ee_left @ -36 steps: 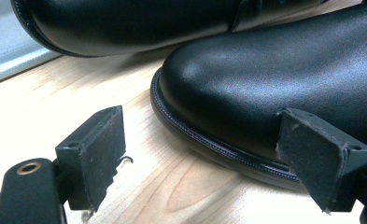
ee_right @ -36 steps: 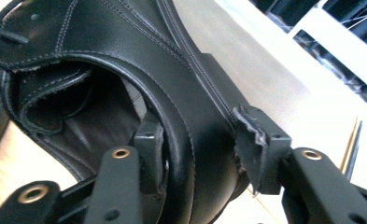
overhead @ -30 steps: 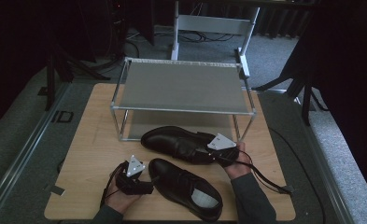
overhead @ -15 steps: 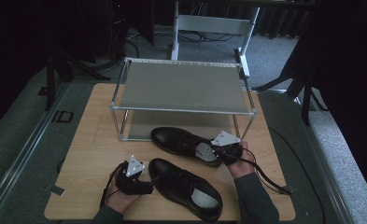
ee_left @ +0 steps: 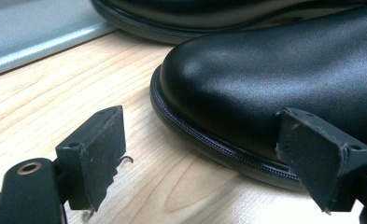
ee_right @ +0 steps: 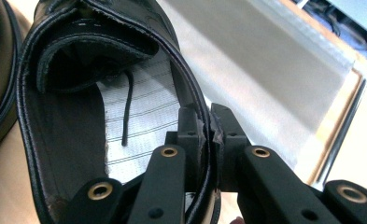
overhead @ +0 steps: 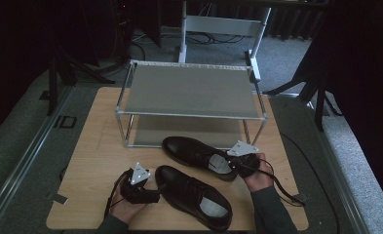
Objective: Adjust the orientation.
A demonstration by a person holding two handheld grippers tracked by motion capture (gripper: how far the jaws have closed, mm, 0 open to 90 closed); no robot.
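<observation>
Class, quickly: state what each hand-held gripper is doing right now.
Left hand-held gripper: open, jaws beside the near shoe's toe.
Right hand-held gripper: shut on the far shoe's heel rim.

Both grippers are showing matte black bodies, each topped by a grey three-cornered plate: the left gripper (overhead: 139, 187) at about 7 o'clock on the table, the right gripper (overhead: 238, 163) at about 4 o'clock. Brass-ringed screw holes are glinting on the arms (worn pad edges too). Dark sleeves are covering both forearms.
</observation>
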